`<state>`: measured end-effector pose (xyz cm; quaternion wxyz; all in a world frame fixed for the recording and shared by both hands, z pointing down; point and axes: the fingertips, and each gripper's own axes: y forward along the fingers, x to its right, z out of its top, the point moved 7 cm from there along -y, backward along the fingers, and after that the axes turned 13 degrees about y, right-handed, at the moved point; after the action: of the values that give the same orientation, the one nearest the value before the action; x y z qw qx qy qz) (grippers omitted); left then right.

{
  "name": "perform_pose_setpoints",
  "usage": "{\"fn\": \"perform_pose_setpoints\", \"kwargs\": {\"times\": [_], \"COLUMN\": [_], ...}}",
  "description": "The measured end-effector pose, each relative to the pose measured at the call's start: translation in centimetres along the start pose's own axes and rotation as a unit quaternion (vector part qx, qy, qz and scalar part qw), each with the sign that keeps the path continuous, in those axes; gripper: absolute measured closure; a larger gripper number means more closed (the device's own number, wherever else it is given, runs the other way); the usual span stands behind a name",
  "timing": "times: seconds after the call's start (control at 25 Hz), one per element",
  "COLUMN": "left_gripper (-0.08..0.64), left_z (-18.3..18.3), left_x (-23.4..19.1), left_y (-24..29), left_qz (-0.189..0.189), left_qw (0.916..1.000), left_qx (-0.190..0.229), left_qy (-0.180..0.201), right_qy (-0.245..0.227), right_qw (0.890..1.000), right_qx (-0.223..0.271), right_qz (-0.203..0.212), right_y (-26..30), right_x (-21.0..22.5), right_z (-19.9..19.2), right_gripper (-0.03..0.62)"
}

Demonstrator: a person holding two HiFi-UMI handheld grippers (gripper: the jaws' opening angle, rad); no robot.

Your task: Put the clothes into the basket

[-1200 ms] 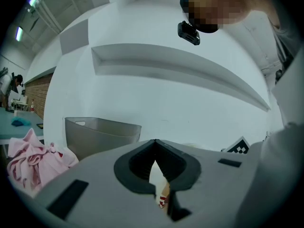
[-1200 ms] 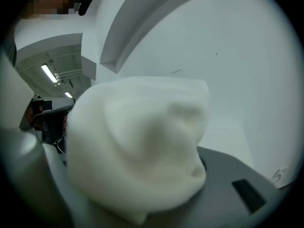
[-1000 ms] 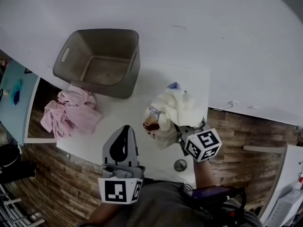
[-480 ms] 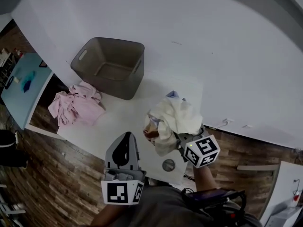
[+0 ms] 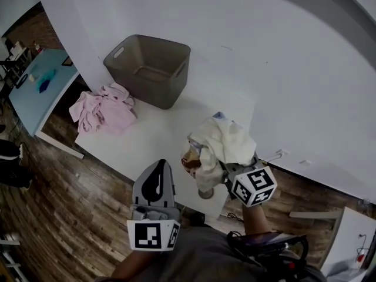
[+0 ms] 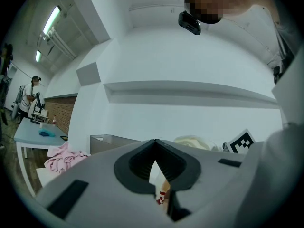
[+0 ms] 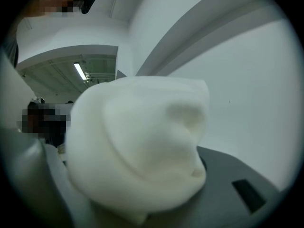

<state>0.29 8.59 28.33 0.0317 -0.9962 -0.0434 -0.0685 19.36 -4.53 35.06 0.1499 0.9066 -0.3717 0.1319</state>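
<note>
The grey basket [image 5: 150, 69] stands empty at the far left end of the white table [image 5: 153, 140], against the wall. A pink heap of clothes [image 5: 103, 107] lies just in front of it at the table's left edge. My right gripper [image 5: 226, 166] is shut on a cream-white garment [image 5: 220, 145], which it holds bunched above the table's near right corner. That garment [image 7: 137, 160] fills the right gripper view and hides the jaws. My left gripper [image 5: 160, 164] hangs shut and empty off the table's front edge; its view shows the basket [image 6: 107, 141] and pink clothes [image 6: 61, 156].
A light blue table [image 5: 41, 90] stands to the left over the wooden floor [image 5: 70, 216]. A white wall [image 5: 282, 69] rises behind the table. A person [image 6: 29, 96] stands far off by the blue table in the left gripper view.
The whole view has swung, so the basket and table sit further right in the picture. The right gripper keeps its hold on the white garment, now over the table's near right corner.
</note>
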Motion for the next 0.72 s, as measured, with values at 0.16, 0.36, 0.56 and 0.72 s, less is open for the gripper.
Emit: {"fn": "perform_pose_setpoints", "kwargs": {"times": [0.16,0.36,0.56,0.72], "left_gripper": [0.552,0.552,0.552,0.552], "left_z": [-0.3,-0.9,-1.0,-1.6], "left_x": [-1.9,-7.3,-14.5,-19.6], "left_y": [0.0,2.9,8.5,13.1], "left_qz": [0.017,0.030,0.018,-0.010], "left_qw": [0.9998,0.9995,0.9995,0.9996], "left_qx": [0.000,0.011,0.025,0.024], "left_qy": [-0.005,0.002,0.004,-0.008], "right_qy": [-0.010,-0.013,-0.016,-0.022], "right_qw": [1.000,1.000,0.998,0.996], "right_qx": [0.003,0.026,0.065,0.089], "right_qz": [0.008,0.008,0.001,-0.010], "right_y": [1.1,4.8,11.4,17.8], "right_x": [-1.2,-2.9,-4.7,-6.3], "right_z": [0.8,2.8,6.7,9.8], "right_gripper": [0.430,0.428,0.428,0.428]}}
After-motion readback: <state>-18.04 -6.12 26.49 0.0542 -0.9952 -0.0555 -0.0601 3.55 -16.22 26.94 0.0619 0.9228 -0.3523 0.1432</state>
